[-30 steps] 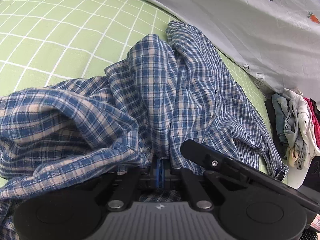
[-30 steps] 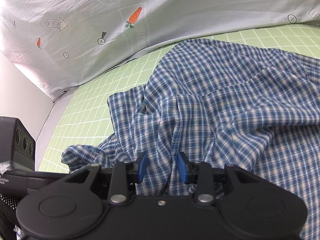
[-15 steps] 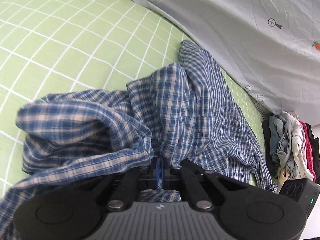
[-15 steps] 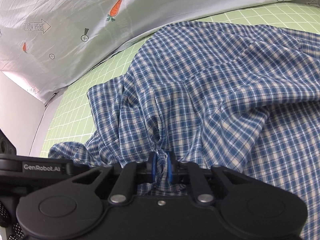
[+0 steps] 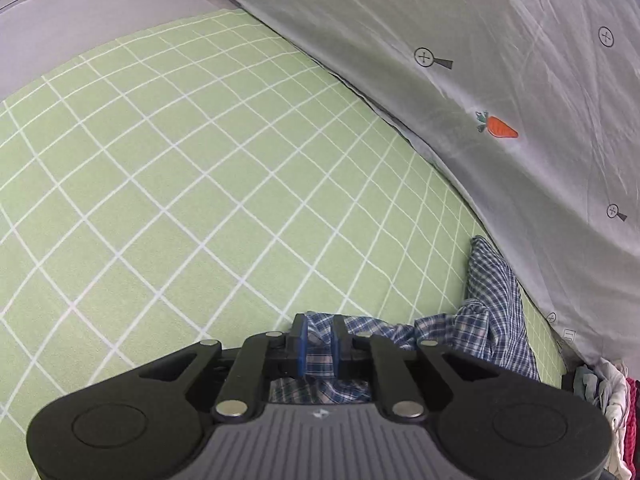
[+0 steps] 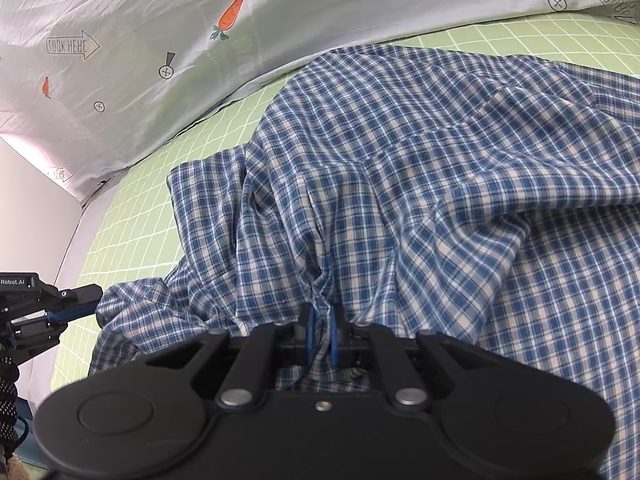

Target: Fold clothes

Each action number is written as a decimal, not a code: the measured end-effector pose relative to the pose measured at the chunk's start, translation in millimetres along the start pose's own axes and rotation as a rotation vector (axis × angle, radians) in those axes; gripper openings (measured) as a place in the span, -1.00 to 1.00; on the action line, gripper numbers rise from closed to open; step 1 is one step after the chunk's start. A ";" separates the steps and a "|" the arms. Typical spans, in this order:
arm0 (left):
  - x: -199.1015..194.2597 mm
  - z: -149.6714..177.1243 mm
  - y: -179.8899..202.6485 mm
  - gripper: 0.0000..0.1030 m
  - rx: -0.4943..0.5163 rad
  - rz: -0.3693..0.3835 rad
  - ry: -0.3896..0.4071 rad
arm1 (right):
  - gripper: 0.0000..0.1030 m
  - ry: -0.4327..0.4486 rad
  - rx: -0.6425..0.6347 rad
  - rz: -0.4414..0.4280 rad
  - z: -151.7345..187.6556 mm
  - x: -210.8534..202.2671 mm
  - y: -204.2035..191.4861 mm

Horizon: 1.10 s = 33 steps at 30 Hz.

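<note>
I see one blue plaid shirt (image 6: 420, 184); my right tongs (image 6: 320, 338) pinch it. My left tongs (image 5: 319, 344) stand narrowly parted around its cloth. The grey sheet (image 6: 168, 20) reads "LOOK HERE" twice.

Both views are evenly and softly lit, bright enough to read every check of the plaid shirt (image 6: 420, 200) and every line on the green sheet (image 5: 200, 180). Shadows are faint, gathering only in the cloth's folds. At the left edge of the right wrist view a patch of wall blows out to pinkish white. Fisheye distortion bows the grid lines and darkens the corners to black. Focus is sharp, without motion blur.
</note>
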<state>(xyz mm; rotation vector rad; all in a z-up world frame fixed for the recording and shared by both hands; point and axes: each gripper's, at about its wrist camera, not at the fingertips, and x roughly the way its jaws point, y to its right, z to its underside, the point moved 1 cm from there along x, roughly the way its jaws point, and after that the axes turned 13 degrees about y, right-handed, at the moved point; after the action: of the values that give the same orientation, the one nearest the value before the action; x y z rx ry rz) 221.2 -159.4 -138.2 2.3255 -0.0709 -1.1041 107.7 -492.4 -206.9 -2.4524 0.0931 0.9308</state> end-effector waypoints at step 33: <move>10.6 5.6 16.6 -0.92 0.325 -0.063 0.096 | -0.82 0.035 -0.027 0.126 6.9 3.9 -27.3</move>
<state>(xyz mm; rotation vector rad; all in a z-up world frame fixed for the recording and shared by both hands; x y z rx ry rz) 227.2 -178.8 -140.1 2.6825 -0.1517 -1.0744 113.1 -464.9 -201.8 -2.5124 0.2516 0.9480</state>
